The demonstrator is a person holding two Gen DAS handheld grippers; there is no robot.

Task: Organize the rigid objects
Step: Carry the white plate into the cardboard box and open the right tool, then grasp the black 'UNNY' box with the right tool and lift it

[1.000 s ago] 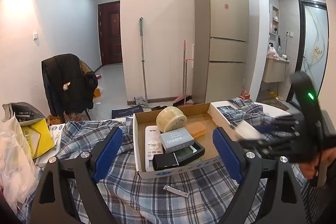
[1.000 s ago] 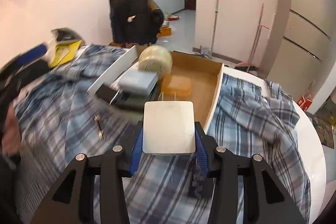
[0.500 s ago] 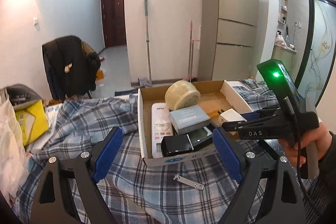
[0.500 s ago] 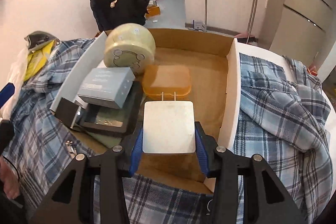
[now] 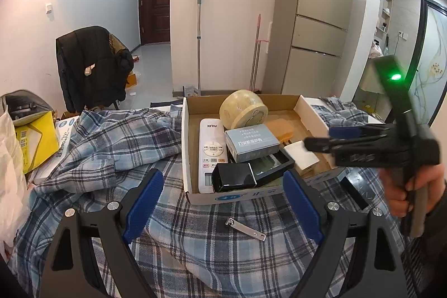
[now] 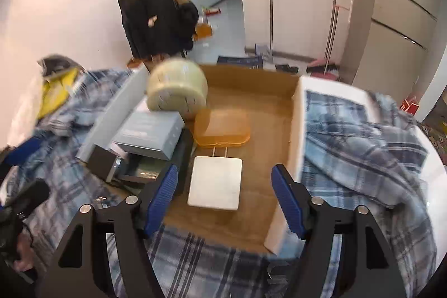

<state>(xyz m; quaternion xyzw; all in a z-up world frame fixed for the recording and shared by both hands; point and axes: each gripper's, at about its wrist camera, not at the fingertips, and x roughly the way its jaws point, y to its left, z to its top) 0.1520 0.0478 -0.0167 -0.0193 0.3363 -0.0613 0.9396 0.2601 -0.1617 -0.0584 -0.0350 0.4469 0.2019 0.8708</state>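
Observation:
A white plug adapter lies flat on the floor of the shallow cardboard box. My right gripper hangs over it, its jaws opening and its blue pads clear of the adapter's sides. In the box are also a tape roll, a white remote, a grey carton, an orange case and a black box. My left gripper is open and holds nothing, above the checked cloth. A metal nail clipper lies just beyond its fingers.
A checked blue cloth covers the table around the box. A yellow bag and a white plastic bag sit at the left edge. A chair with a dark jacket, a mop and a fridge stand behind.
My right gripper carried the white adapter over the box, lowered it and spread its jaws, so the adapter now lies loose on the box floor. My left gripper dipped slightly, then stayed still.

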